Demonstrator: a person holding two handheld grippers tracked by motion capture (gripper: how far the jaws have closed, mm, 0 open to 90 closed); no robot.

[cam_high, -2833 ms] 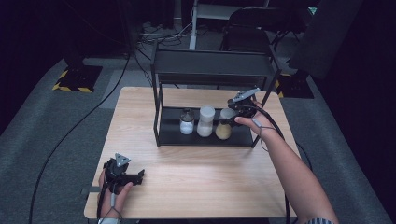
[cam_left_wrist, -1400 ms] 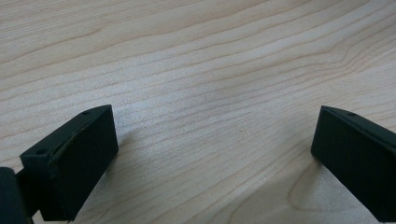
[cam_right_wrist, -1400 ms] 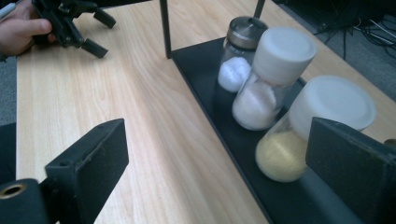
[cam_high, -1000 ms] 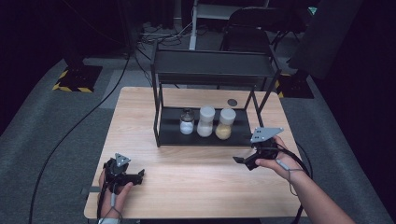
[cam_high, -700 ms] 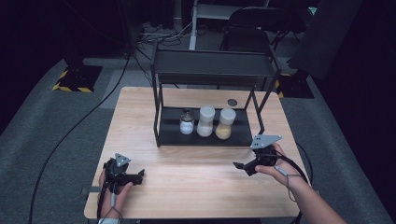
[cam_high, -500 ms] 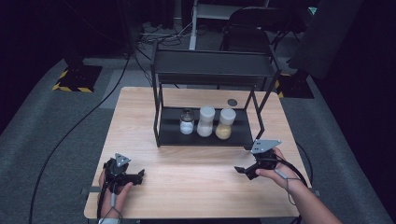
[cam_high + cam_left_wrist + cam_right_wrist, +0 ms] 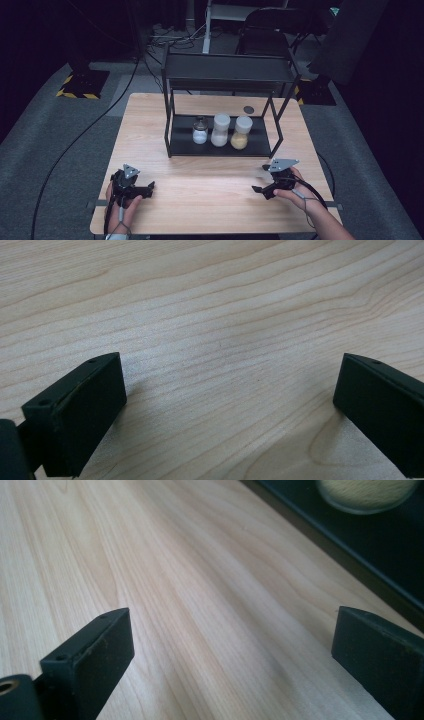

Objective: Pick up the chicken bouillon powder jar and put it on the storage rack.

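Both grippers wide open and empty: left gripper [image 7: 134, 188] and right gripper [image 7: 268, 186] low over the table [image 7: 210, 200]. Jars [image 7: 220, 131] upright on shelf [image 7: 220, 145], ahead, nearer the right.

table [image 7: 210, 200]: pale wood, wavy grain | rack [image 7: 227, 75]: black | jars: clear with white fill, dark lid [image 7: 200, 131]; white [image 7: 220, 130]; white lid over yellow fill [image 7: 242, 133] | left gripper [image 7: 230, 410], right gripper [image 7: 230, 655]: black jaws, grey plates | floor [image 7: 60, 135]: grey carpet; yellow-black hazard stripes [image 7: 75, 93]
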